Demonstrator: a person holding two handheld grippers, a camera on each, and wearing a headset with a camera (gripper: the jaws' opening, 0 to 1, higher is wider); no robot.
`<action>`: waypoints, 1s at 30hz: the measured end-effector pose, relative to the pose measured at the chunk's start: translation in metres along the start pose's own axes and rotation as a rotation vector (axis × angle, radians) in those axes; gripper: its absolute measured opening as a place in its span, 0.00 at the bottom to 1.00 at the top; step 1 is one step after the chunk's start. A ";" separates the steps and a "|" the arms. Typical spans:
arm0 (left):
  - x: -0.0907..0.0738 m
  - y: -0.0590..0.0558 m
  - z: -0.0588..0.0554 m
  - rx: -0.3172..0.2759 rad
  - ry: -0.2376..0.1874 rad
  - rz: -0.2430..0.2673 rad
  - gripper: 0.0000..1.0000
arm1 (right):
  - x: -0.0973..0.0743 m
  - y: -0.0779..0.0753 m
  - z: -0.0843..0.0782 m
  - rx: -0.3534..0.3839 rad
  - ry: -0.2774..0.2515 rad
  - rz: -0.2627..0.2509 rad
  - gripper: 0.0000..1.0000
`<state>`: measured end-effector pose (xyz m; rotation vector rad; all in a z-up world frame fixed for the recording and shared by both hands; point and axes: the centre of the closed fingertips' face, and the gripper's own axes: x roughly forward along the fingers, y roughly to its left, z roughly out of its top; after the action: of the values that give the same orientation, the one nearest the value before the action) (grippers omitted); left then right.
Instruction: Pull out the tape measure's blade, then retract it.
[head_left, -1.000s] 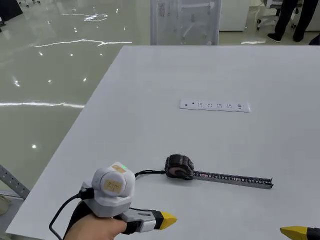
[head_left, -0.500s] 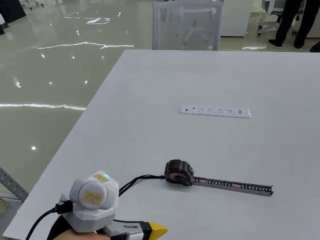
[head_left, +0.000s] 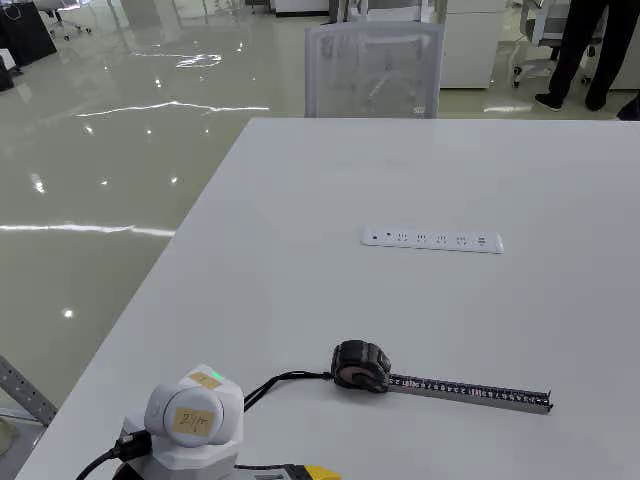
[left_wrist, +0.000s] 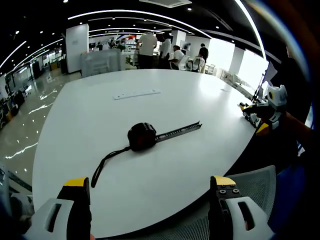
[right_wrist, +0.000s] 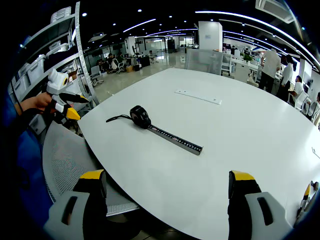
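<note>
Your tape measure (head_left: 360, 365) lies on the tabletop (head_left: 300, 250) close to the near edge, toward the left corner. Its blade (head_left: 470, 392) is drawn out and rests flat on the surface, running to the right roughly along that edge. A black strap (head_left: 272, 381) trails from the case to the left, also on the tabletop. Farther in, well apart from the tape measure, a white power strip (head_left: 432, 240) lies about parallel to the blade. A mesh chair (head_left: 372, 60) stands beyond the far edge.

Your left tongs (left_wrist: 150, 182) are spread wide and hold nothing. They sit off the near edge, and in the left gripper view their yellow tips frame the tape measure from well back. Your right tongs (right_wrist: 167, 176) are spread wide too, and empty — they face the tabletop from beyond its edge, with the blade's end nearer to them than the case. Neither pair touches the tape measure or the strap. In each gripper view the other tongs show off to the side, clear of the tabletop's edge.
</note>
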<state>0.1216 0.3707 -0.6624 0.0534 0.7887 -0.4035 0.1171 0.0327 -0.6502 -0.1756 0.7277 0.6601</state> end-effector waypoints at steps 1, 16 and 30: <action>0.001 0.000 0.002 -0.005 -0.003 0.003 0.95 | 0.001 0.000 0.000 -0.001 0.001 0.001 0.98; 0.035 -0.021 0.022 0.005 0.019 -0.024 0.92 | 0.018 -0.004 0.003 -0.024 0.017 0.029 0.97; 0.066 -0.022 0.037 -0.025 0.039 0.011 0.92 | 0.047 -0.008 -0.001 -0.103 0.069 0.082 0.94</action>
<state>0.1807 0.3214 -0.6803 0.0424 0.8317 -0.3836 0.1479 0.0492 -0.6828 -0.2650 0.7711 0.7736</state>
